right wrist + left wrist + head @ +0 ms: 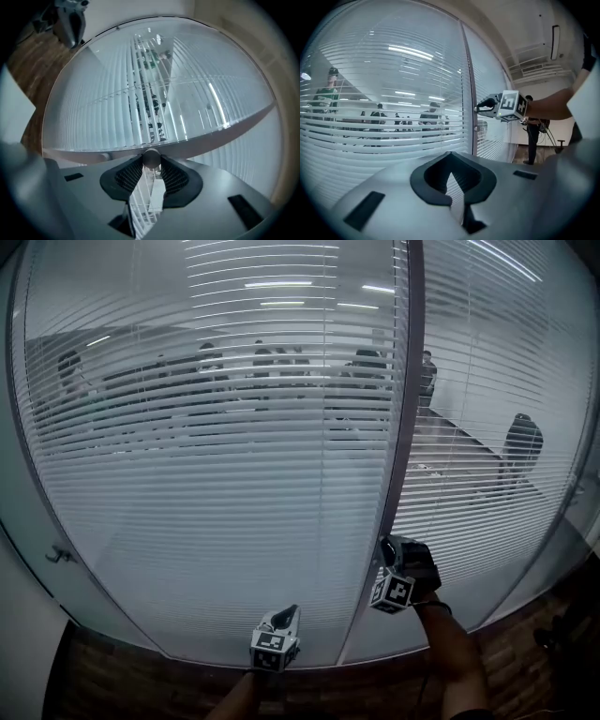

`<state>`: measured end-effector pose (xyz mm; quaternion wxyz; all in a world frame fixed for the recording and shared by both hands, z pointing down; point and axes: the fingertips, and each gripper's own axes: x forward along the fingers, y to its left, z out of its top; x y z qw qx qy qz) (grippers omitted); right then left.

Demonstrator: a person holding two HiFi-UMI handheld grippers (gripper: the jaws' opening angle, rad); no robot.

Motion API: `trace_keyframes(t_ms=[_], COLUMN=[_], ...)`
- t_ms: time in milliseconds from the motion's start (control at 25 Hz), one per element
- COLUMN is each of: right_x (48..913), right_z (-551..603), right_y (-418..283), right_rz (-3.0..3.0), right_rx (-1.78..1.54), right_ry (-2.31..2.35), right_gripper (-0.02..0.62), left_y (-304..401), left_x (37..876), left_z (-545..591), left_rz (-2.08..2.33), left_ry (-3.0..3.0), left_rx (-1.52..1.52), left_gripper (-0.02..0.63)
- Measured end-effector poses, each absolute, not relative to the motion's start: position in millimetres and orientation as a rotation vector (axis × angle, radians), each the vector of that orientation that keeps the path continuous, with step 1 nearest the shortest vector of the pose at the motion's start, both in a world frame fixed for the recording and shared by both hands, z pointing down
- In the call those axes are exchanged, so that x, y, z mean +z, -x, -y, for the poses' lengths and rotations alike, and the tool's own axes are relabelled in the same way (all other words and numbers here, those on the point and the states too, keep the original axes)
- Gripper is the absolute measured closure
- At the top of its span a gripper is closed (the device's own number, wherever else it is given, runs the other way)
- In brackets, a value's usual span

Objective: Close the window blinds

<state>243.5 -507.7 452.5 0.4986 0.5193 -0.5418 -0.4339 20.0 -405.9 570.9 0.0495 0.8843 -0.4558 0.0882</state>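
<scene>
The window blinds [216,484] hang behind the glass of an office partition, on both sides of a grey upright frame post [398,456] that splits the glazing into a wide pane left of the post and a narrower one right of it. Their slats lie horizontal and are tilted enough that a group of people [281,362] in the room behind shows through the upper bands left of the post, while the lower bands look paler and more opaque. The right gripper [386,545] is held up against the lower part of the post, its marker cube facing back toward the person's forearm. In the right gripper view its tongs [151,161] are clamped on a small round knob [151,158] that sticks out from the post, one ribbed pad pressing each side of it, with the slats running past behind. The left gripper [286,615] hangs lower and to the left of the post, in front of the wide pane and near its bottom edge, touching nothing. In the left gripper view its tongs [450,154] are together at the tips with nothing between them, and the right gripper shows farther up at the post. Below the post's foot lies a brown wood-look floor [141,681].
</scene>
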Motion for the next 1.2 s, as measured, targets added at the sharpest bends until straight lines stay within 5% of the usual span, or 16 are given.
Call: trace_keyframes(t_ms=[520, 960, 1200], right_x=[463, 460, 455], right_z=[502, 488, 501], right_y=[-231, -241, -254], right_rz=[1.077, 2.074, 2.192], right_rx=[-1.292, -0.213, -0.048], right_ry=[-0.998, -1.869, -2.055], right_gripper=[0.469, 0.454, 0.454], left_y=[-15, -17, -19], left_x=[571, 574, 576], left_z=[402, 394, 397], left_rz=[1.414, 1.406, 1.396], left_ry=[-2.691, -2.676, -2.687], left_rx=[0.265, 0.283, 0.288], left_gripper=[0.611, 0.611, 0.611])
